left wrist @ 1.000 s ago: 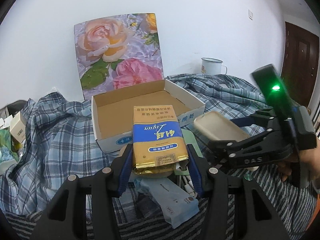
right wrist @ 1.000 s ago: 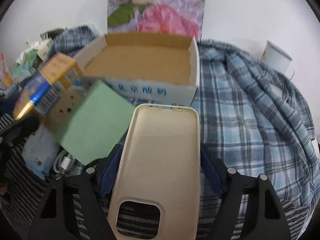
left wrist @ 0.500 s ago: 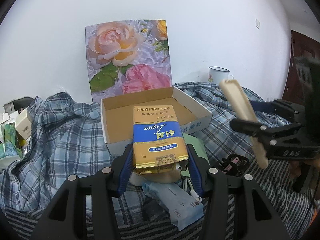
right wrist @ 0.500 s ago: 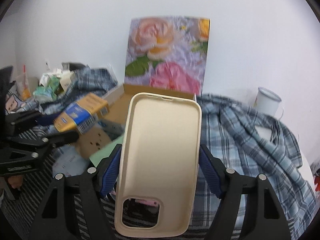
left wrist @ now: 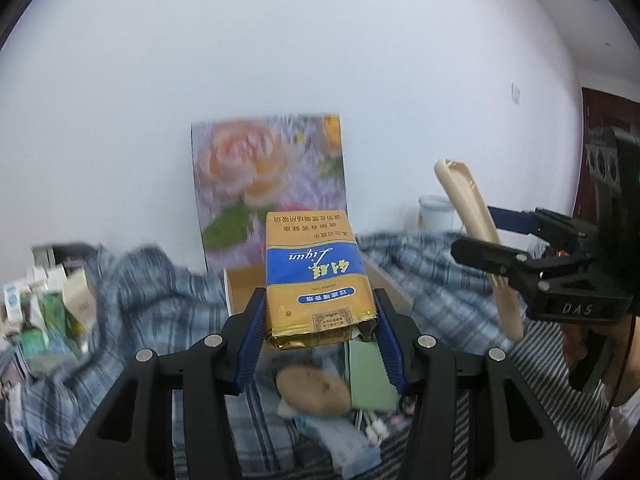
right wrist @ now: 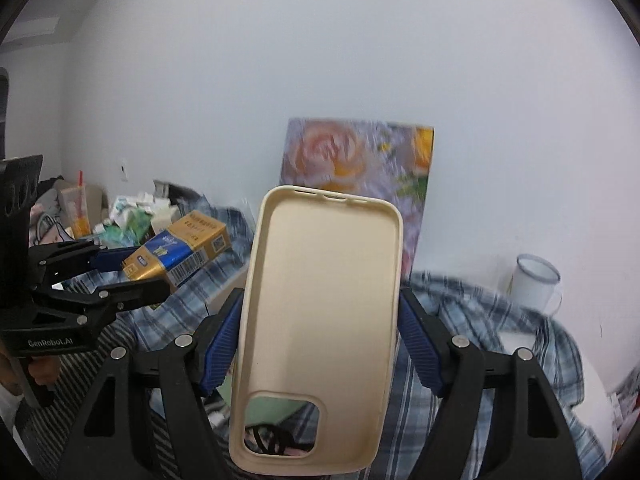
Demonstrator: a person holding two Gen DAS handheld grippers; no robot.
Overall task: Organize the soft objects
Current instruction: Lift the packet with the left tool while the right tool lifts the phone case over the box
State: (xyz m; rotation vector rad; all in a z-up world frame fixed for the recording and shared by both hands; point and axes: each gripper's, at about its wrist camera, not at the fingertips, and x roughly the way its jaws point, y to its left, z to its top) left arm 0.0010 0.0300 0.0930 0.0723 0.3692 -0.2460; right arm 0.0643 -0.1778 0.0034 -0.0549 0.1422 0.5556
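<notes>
L fingers clamp gold pack, R fingers clamp phone case (floral board behind).

This looks like a room in a home. A checked blue cloth covers the desk, a white mug stands by the white wall, and small boxes pile up.

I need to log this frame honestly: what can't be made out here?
- Cardboard box: left wrist view, inside hidden by gold pack.
- Floral lid: both views, motion-blurred.
- Clutter pile: left wrist view, blurred.
- Items under phone case: right wrist view, mostly covered.
</notes>
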